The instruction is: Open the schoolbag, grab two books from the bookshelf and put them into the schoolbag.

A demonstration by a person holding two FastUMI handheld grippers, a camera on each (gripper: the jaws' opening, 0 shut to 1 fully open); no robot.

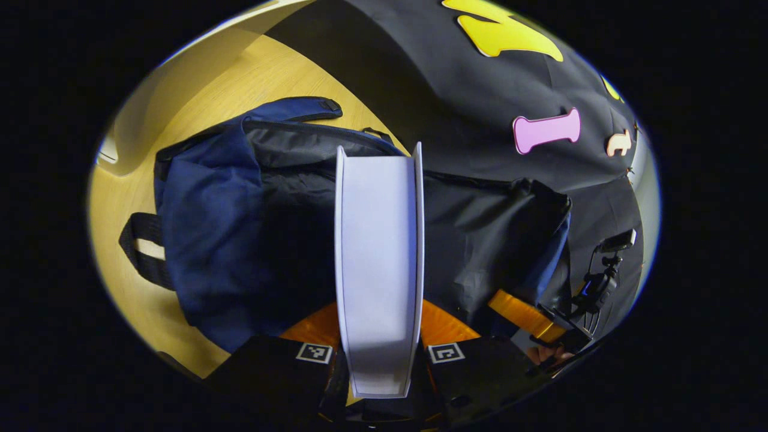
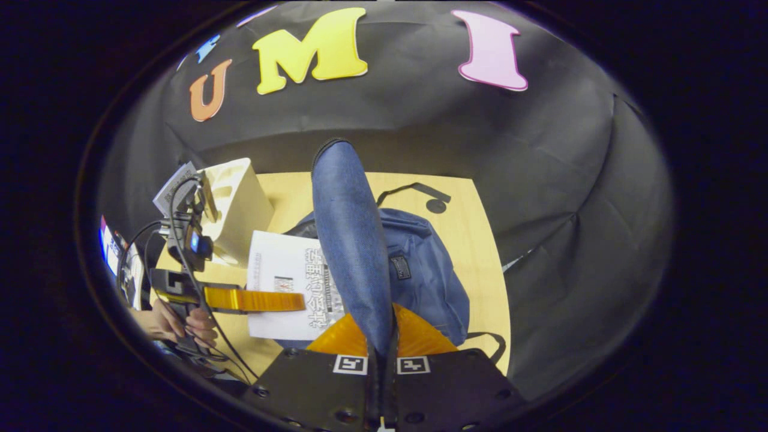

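The left gripper [image 1: 379, 354] clamps a white rectangular book [image 1: 379, 264] above the open navy fabric schoolbag [image 1: 210, 240]; the right gripper [image 2: 381, 360] pinches its blue padded strap [image 2: 351, 240].

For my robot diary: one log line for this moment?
left gripper: holds book | right gripper: lifts flap | schoolbag: open

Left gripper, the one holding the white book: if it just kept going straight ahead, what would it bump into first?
Probably the schoolbag. The left gripper holds the white book edge-on, aimed at the bag's open mouth, so the book's far end would likely meet the dark lining inside first. Depth is hard to judge here.
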